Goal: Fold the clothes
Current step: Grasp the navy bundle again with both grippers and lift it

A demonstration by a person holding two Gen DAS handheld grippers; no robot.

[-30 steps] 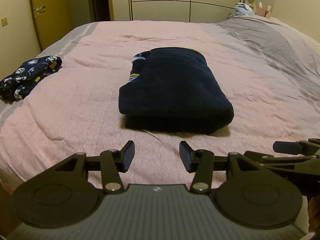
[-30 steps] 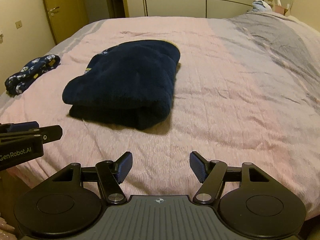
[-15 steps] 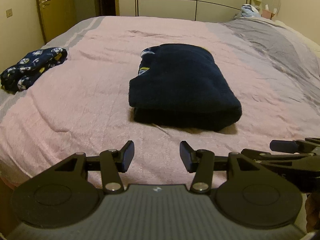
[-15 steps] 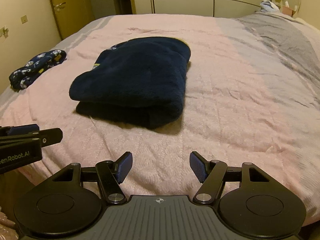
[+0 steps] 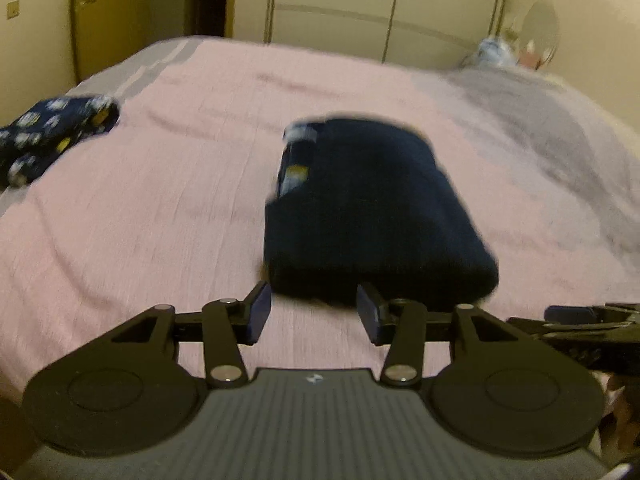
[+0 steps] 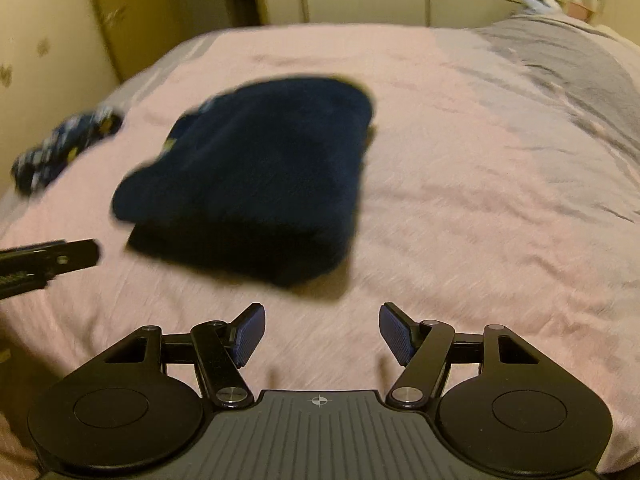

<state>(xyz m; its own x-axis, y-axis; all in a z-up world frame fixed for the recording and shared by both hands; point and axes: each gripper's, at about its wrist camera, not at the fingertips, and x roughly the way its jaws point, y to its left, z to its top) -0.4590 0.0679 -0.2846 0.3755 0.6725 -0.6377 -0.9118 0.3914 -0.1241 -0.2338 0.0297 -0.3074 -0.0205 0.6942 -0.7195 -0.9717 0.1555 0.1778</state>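
Folded navy garment (image 5: 372,208) lies on the pink bedspread (image 5: 160,216) near the middle of the bed, and both my views are blurred. From the left: a patterned dark bundle (image 5: 48,136) sits at the bed's left edge, well apart from it. My left tongs (image 5: 312,316) are spread and empty, their tips just short of the garment's near edge. My right tongs (image 6: 320,334) are also spread, holding nothing, over bare bedspread to the right of the garment's near corner. Grey cover (image 6: 568,64) fills the far right.
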